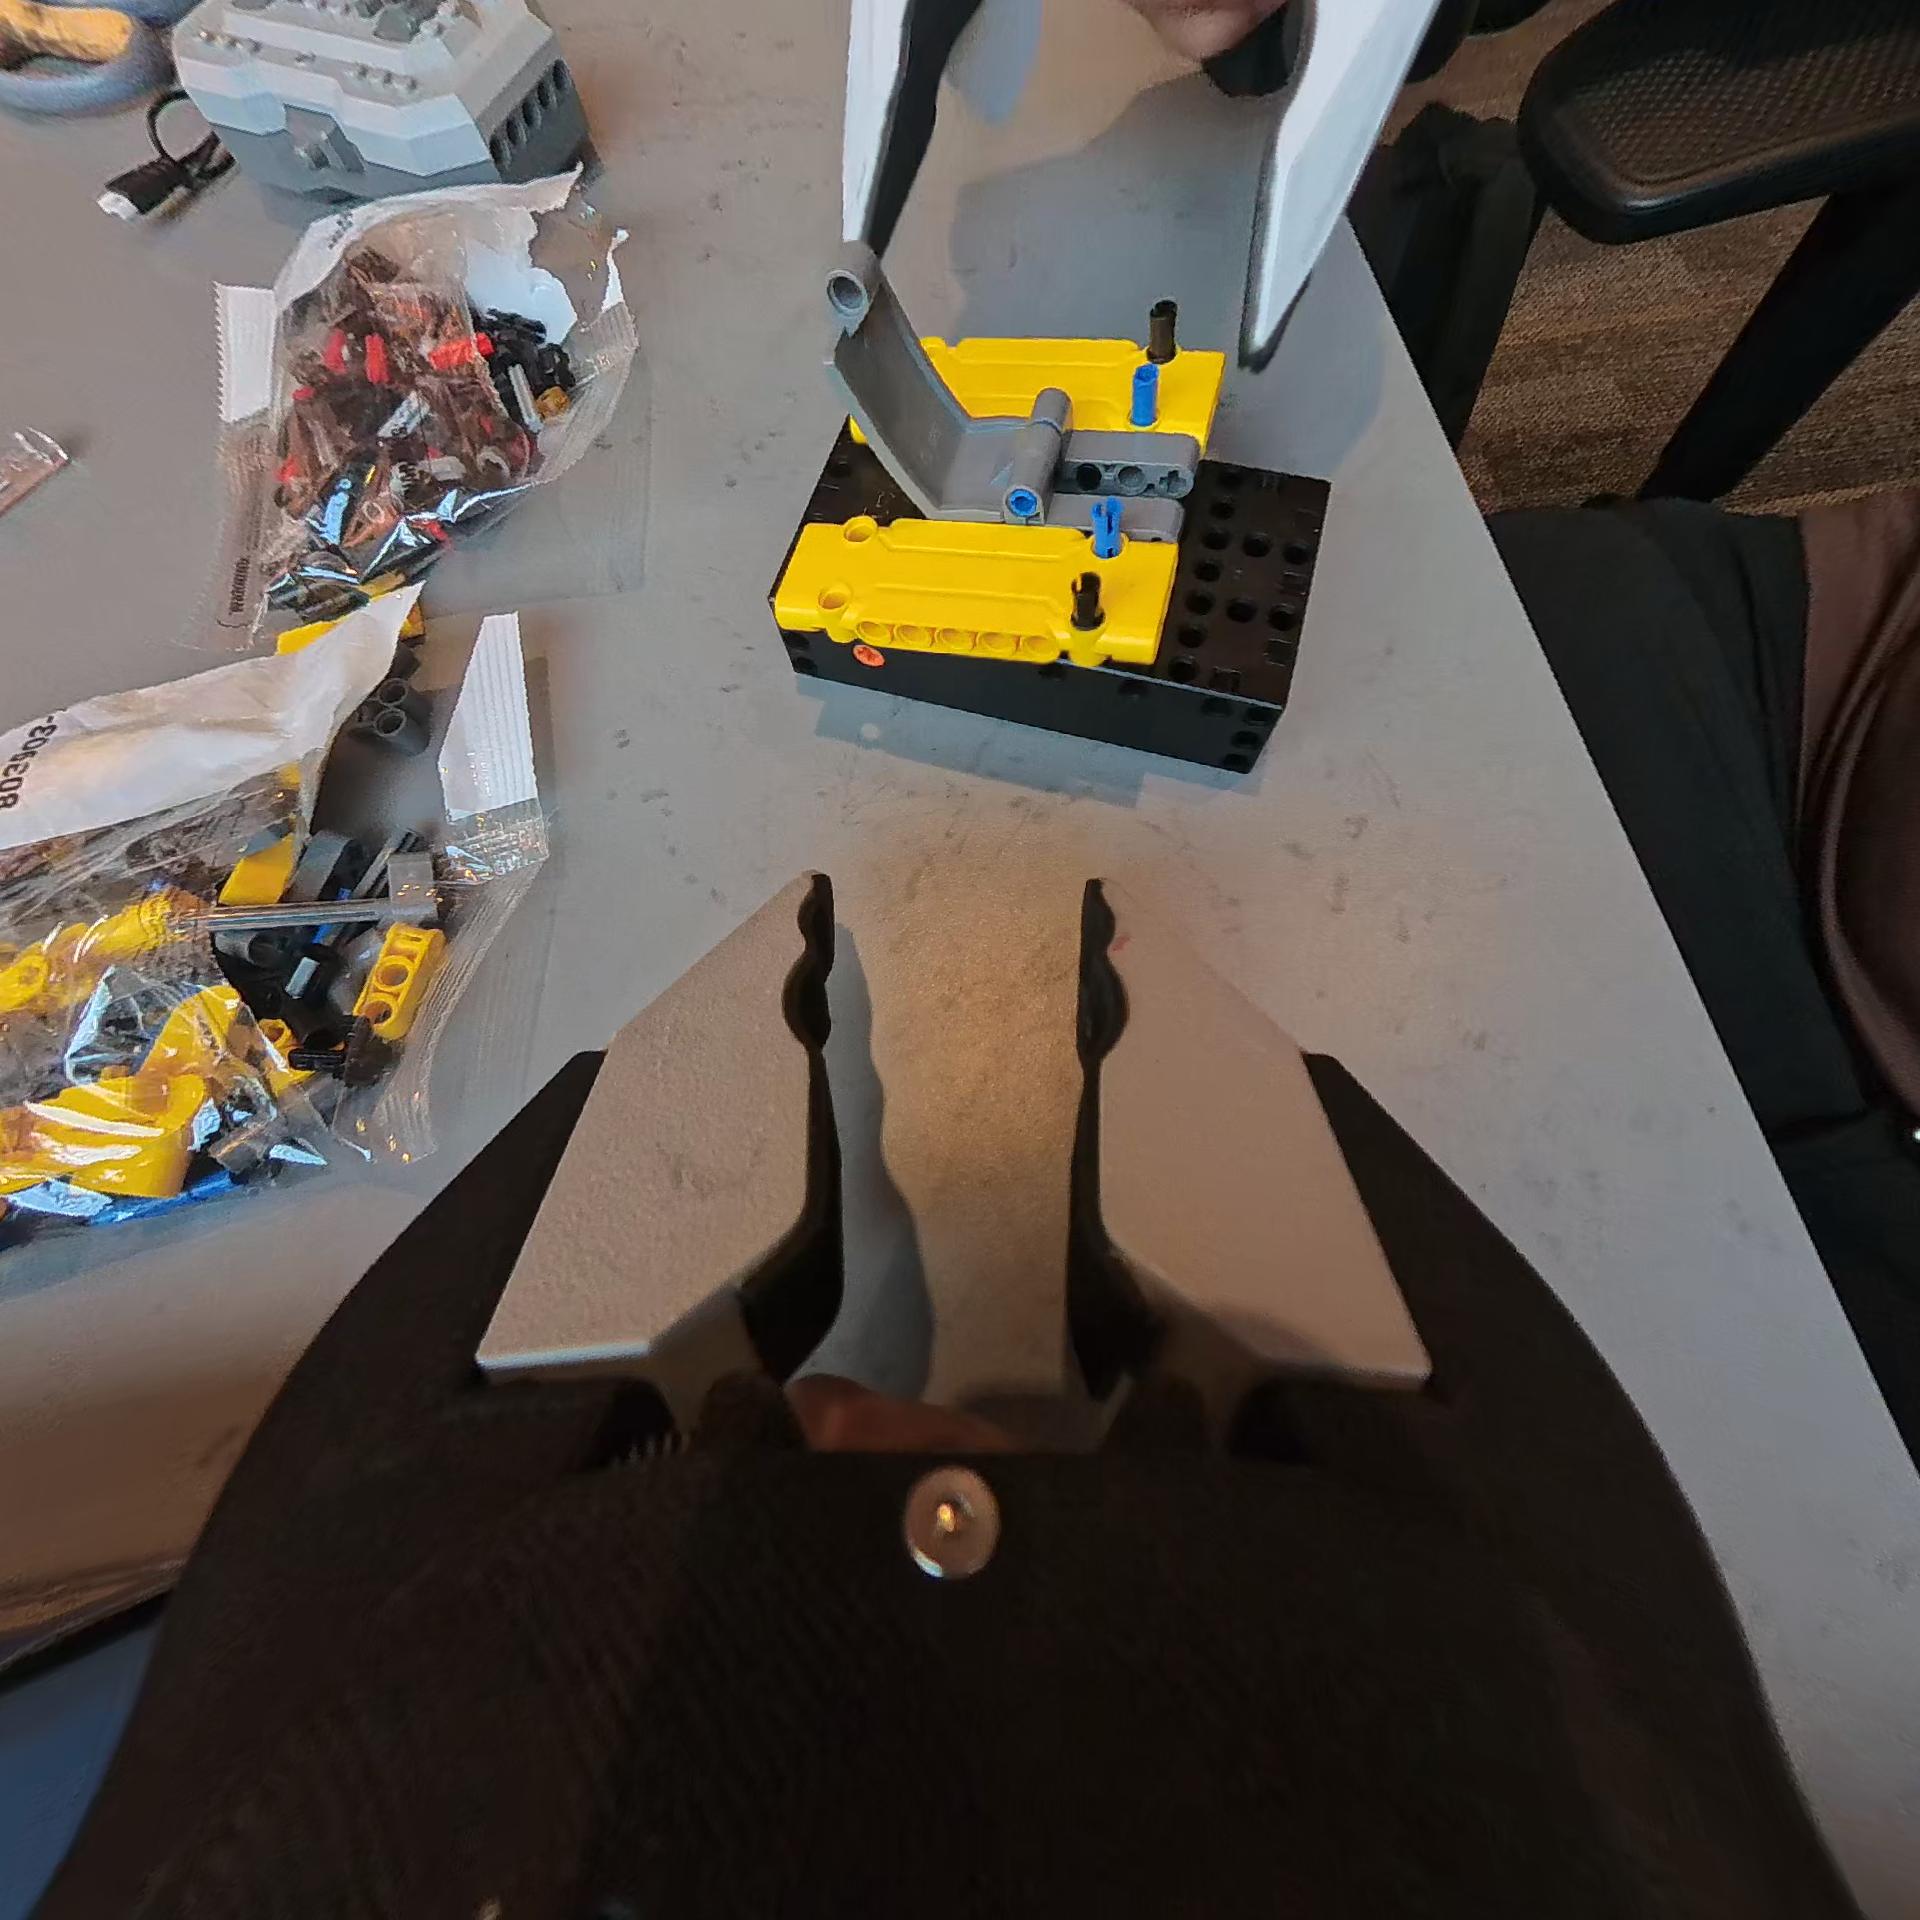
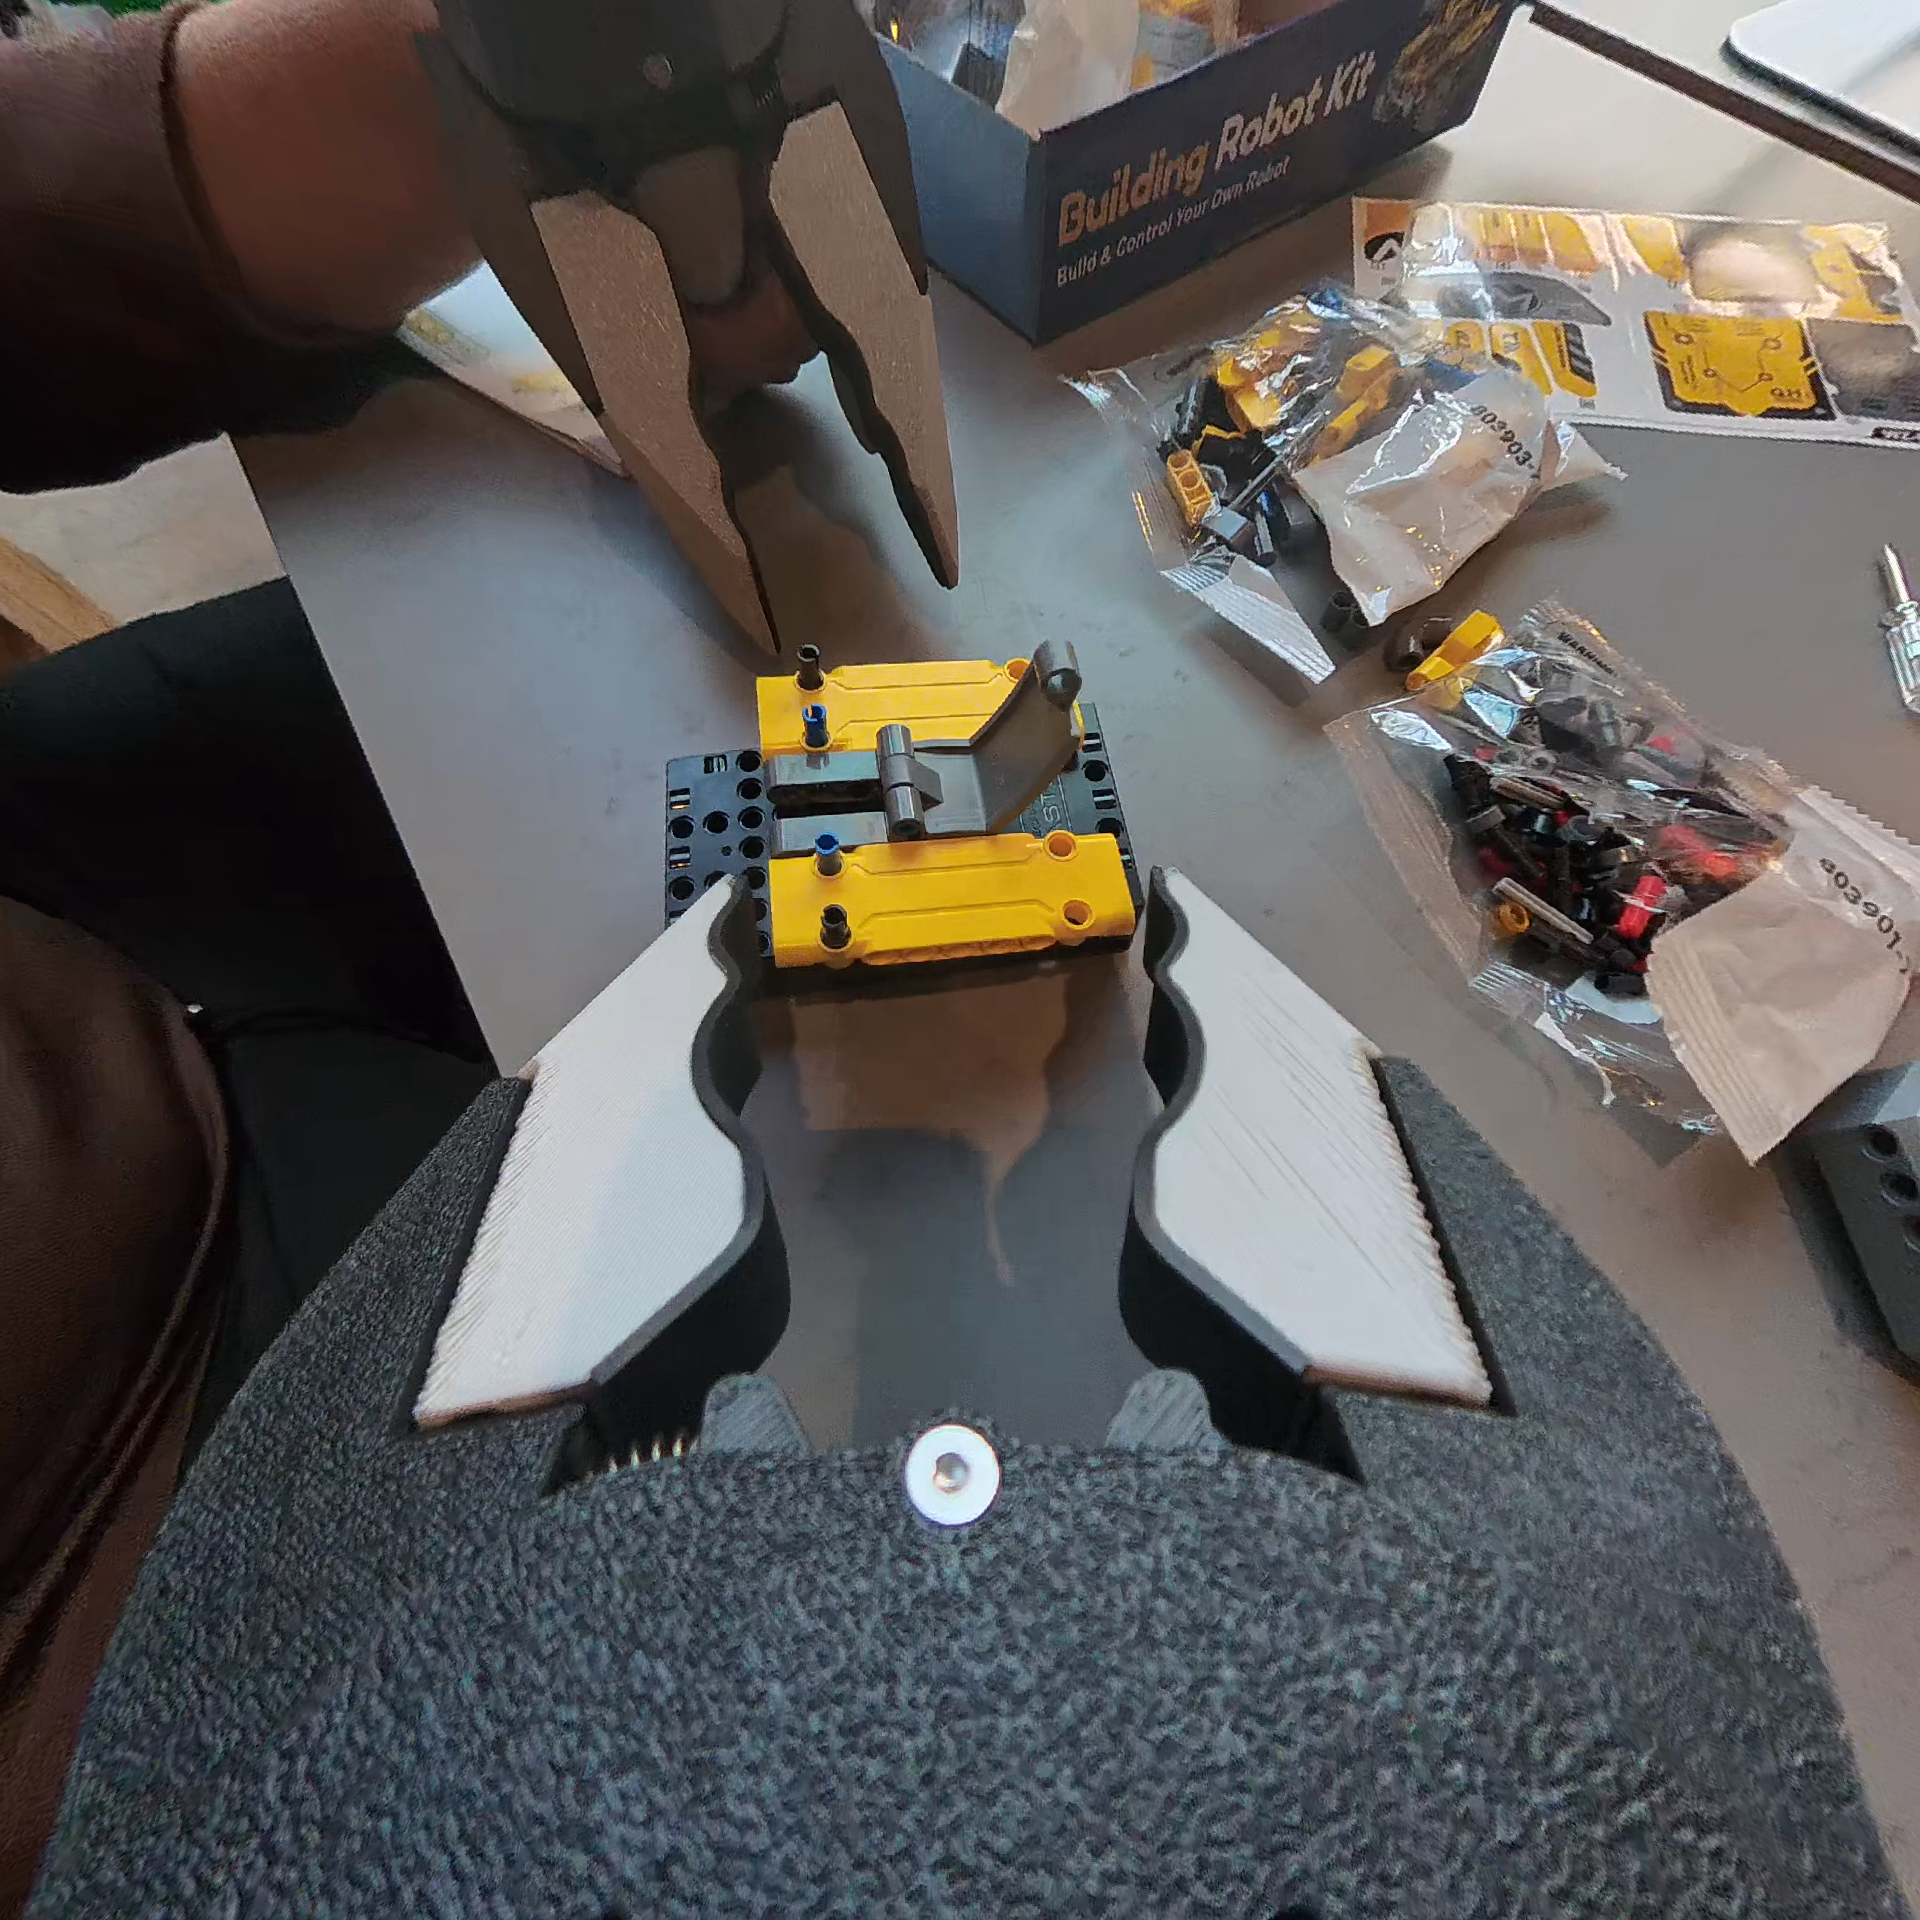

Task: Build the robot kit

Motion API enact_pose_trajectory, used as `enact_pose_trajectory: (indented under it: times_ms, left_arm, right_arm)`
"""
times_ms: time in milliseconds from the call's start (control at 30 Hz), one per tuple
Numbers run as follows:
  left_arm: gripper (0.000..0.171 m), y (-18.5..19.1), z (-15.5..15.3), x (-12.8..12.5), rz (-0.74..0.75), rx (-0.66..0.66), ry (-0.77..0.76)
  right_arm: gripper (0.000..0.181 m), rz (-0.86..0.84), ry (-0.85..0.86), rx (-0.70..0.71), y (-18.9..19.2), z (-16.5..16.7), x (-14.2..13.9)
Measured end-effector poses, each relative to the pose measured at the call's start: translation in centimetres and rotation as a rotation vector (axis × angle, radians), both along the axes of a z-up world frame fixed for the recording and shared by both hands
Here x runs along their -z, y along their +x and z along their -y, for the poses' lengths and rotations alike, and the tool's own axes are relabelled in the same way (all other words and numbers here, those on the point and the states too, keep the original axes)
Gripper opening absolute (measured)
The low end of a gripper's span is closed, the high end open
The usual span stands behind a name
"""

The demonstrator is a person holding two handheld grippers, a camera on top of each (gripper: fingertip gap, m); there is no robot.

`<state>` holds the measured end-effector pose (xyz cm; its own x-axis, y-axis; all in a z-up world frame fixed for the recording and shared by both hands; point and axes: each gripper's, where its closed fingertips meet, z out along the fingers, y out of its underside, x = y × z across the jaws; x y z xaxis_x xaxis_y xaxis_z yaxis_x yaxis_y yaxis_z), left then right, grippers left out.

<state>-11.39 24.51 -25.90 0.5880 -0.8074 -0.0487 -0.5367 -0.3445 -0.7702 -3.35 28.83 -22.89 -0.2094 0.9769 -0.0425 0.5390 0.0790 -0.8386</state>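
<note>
The black perforated plastic base block (image 1: 1236, 623) with two yellow plastic panels (image 1: 977, 597) clipped on top is sitting on the grey surface (image 1: 727, 790), near its edge. A grey angled plastic piece (image 1: 914, 416) is rising between the panels, tilting upward, with blue pins (image 1: 1108, 525) and black pins (image 1: 1087, 597) standing in the panels.

In the left wrist view, the left hand-held gripper (image 1: 956, 894) is hovering at 6 o'clock from the block, well apart from it, with its fingers spread and nothing between them. The right hand-held gripper (image 2: 940, 883) is hanging just beside the block's opposite side, fingers spread wide and holding nothing; whether its fingertips are touching the block cannot be told.

At 9 o'clock from the block in the left view, two torn clear plastic bags are lying: one with red and black small parts (image 1: 416, 416), one with yellow and black parts (image 1: 208, 987). A grey box-shaped module (image 1: 374, 94) is resting at 11 o'clock. A dark blue cardboard kit box (image 2: 1195, 156) and a printed sheet (image 2: 1662, 322) are lying farther off.
</note>
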Motion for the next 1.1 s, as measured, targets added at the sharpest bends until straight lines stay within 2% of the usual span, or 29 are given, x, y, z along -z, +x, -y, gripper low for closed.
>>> enact_pose_trajectory:
  times_ms: [133,233,300,433,667,933,1100]
  left_arm:
    - [0.045,-0.1,-0.1,-0.2,0.019,-0.005,0.0]
    - [0.045,-0.1,0.0,-0.3,0.021,-0.003,0.004]
    - [0.045,-0.1,0.0,-0.3,0.017,-0.001,0.005]
    - [0.045,-0.1,0.0,-0.5,0.027,0.0,0.014]
    - [0.045,-0.2,0.1,-0.5,0.028,-0.004,0.019]
    - [0.044,-0.2,0.2,-0.9,0.036,0.003,0.028]
    - [0.037,1.1,0.5,-2.4,0.068,0.043,0.072]
  right_arm:
    - [0.067,-0.053,-0.033,0.029,0.4,-0.4,-1.7]
    - [0.048,-0.111,-0.079,0.049,0.7,-0.3,-3.2]
    - [0.044,-0.112,-0.116,0.049,0.9,0.1,-3.6]
    - [0.03,-0.013,-0.083,0.022,1.0,1.1,-2.6]
    - [0.028,0.186,0.025,-0.021,0.8,1.9,-0.5]
    - [0.023,0.213,0.004,-0.046,0.4,2.2,-0.2]
    - [0.018,0.187,-0.023,-0.035,0.6,1.8,-0.7]
